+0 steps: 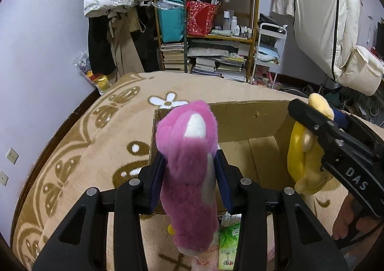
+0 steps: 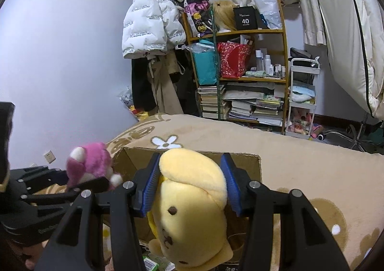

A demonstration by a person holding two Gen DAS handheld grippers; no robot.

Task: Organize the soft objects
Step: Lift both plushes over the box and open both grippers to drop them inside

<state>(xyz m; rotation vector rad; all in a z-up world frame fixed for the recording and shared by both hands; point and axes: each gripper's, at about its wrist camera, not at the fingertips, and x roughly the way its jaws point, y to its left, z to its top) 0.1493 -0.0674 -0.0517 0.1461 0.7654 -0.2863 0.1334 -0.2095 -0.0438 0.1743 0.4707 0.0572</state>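
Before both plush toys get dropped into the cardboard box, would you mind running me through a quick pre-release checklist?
1. Left tongs grip the pink plush: ok, pads pressed on both sides.
2. Right tongs grip the yellow plush: ok, blue pads squeeze its head.
3. Cardboard box open on top: ok, flaps out of the way, bare floor visible inside.
4. Pink plush over the opening: cannot tell, it hangs near the box's left wall.
5. Yellow plush over the opening: ok, the right wrist view shows the box directly beneath and behind it.
6. Tongs apart from each other: ok, a clear gap between them.
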